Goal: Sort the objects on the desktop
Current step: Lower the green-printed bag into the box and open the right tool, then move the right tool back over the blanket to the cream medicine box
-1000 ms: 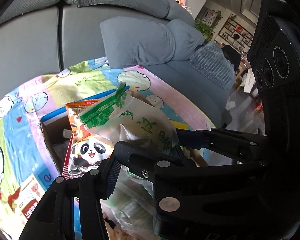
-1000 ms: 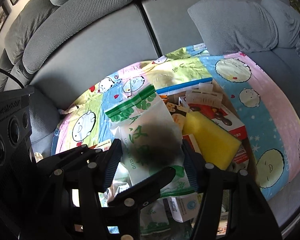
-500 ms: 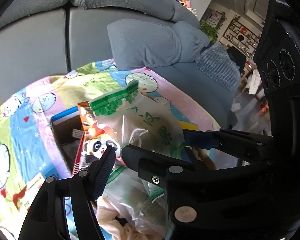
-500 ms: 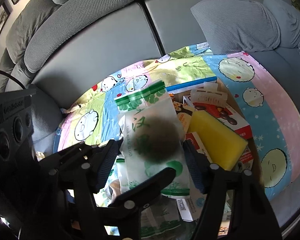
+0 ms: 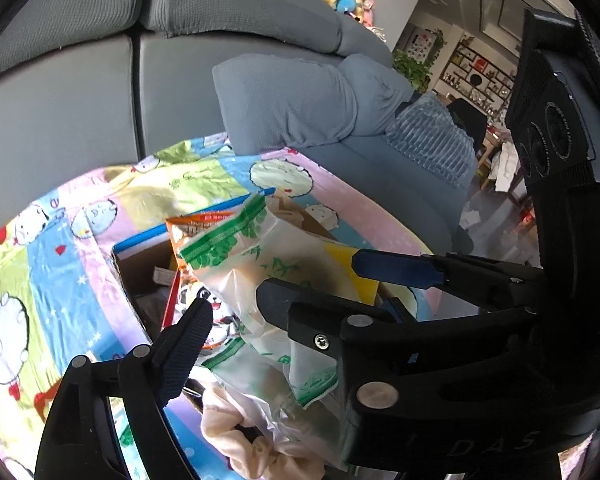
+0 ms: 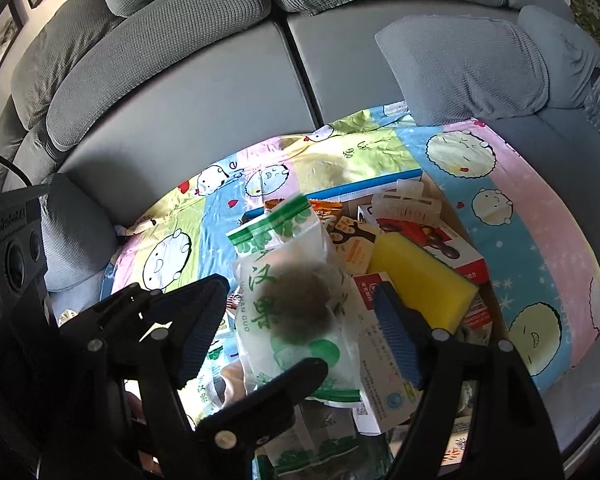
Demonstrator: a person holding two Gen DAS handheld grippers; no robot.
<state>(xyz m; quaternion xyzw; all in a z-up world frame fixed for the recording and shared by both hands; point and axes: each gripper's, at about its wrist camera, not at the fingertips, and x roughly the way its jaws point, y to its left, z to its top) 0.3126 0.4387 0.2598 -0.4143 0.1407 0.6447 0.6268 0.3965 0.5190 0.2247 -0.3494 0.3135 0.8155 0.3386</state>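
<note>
A clear zip bag [image 6: 284, 280] with a green seal and a dark round fruit inside lies on the pile in a cardboard box [image 6: 364, 190]. My right gripper [image 6: 300, 292] straddles it, jaws opening, and both blue pads stand clear of the bag's sides. In the left wrist view the same bag [image 5: 260, 248] lies between the fingers of my left gripper [image 5: 236, 304]. Its jaws are opening too, and the left finger [image 5: 184, 344] is off the plastic. The box's blue edge [image 5: 148, 240] shows behind.
The box also holds a yellow sponge [image 6: 420, 280], a red chocolate carton [image 6: 432, 240], a white carton [image 6: 376, 360], a panda snack packet [image 5: 204, 292] and a beige scrunchie [image 5: 236, 432]. It sits on a cartoon sheet [image 6: 520, 208] on a grey sofa, with a cushion [image 6: 460, 68] behind.
Both grippers' jaws have spread wider. The left one was pinched on the bag's lower part and has let go. The bag stays on the pile in the box.
</note>
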